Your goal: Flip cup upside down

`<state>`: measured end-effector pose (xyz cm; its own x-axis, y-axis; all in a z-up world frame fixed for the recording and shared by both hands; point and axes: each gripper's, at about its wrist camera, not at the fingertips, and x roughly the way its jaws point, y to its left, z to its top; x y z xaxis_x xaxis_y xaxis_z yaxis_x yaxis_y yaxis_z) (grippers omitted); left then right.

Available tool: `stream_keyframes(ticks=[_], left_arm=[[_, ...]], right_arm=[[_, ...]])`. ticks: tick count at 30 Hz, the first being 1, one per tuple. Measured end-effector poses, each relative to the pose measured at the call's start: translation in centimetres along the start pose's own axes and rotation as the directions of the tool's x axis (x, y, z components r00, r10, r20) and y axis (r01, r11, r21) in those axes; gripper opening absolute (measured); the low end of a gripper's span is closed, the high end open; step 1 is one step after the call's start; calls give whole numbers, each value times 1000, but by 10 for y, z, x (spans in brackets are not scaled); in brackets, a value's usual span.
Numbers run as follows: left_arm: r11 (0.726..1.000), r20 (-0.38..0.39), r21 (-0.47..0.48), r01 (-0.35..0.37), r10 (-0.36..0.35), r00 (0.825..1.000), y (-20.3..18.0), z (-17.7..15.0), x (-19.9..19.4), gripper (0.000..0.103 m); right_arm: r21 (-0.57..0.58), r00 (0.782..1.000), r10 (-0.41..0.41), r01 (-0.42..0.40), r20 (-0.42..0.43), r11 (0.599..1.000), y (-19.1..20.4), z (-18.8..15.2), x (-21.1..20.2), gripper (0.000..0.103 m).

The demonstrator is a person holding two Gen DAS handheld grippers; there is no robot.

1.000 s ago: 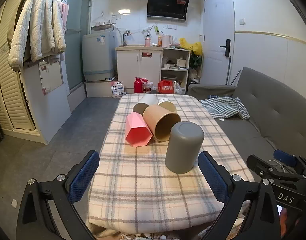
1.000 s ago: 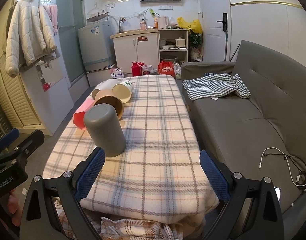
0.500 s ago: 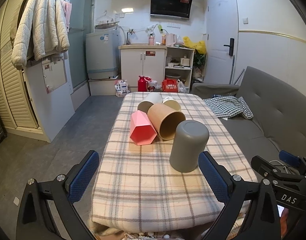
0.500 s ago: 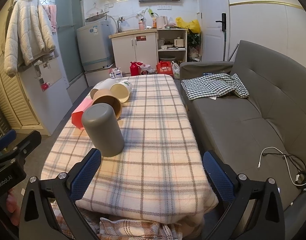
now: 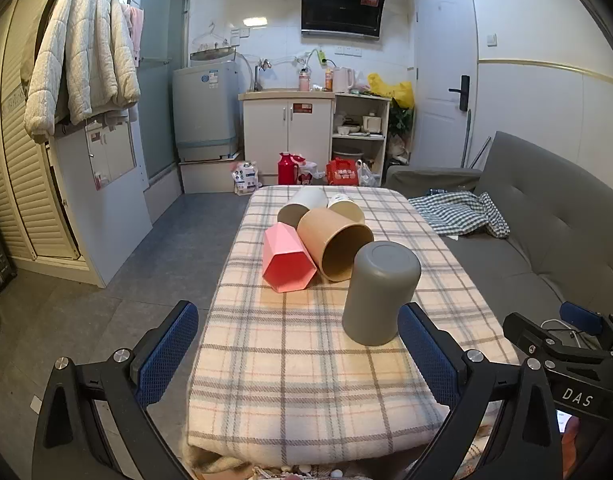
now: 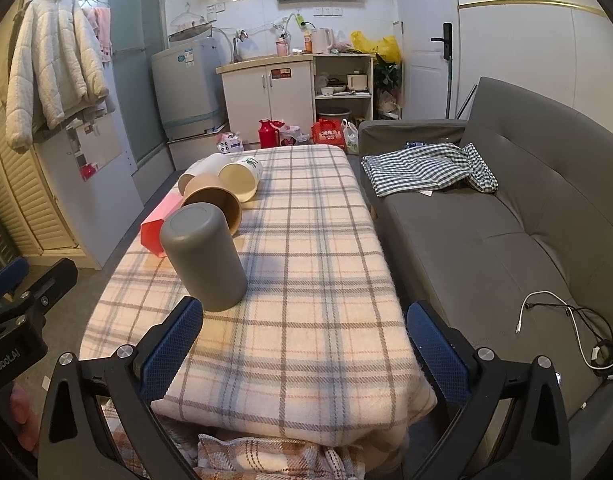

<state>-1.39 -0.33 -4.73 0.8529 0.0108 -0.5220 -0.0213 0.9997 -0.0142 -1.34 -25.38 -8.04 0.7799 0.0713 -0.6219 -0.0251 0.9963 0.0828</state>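
A grey cup (image 5: 380, 292) stands upside down on the plaid-covered table (image 5: 290, 368); it also shows in the right wrist view (image 6: 204, 256). Behind it lie a brown cup (image 5: 334, 242), a pink hexagonal cup (image 5: 286, 260), a grey-white cup (image 5: 300, 206) and a cream cup (image 5: 346, 208), all on their sides. My left gripper (image 5: 298, 352) is open and empty, in front of the grey cup. My right gripper (image 6: 302, 344) is open and empty over the table's near end, right of the grey cup.
A grey sofa (image 6: 506, 220) with a checked cloth (image 6: 426, 168) runs along the table's right side. A white cable (image 6: 562, 320) lies on the sofa. Cabinets and a washing machine (image 5: 206, 116) stand at the back. Bare floor lies left of the table.
Both grippers have drawn back a little from the table; the cups look slightly farther and lower in view. The cups have not moved.
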Motion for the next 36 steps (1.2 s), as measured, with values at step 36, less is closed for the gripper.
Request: stream_keyframes(ticks=[36], left_arm=[[1000,-1,0,-8,8,1000,-1,1,-1,103]], right_arm=[[2,1000,0,0,-5,1000,0,-1,2,103]])
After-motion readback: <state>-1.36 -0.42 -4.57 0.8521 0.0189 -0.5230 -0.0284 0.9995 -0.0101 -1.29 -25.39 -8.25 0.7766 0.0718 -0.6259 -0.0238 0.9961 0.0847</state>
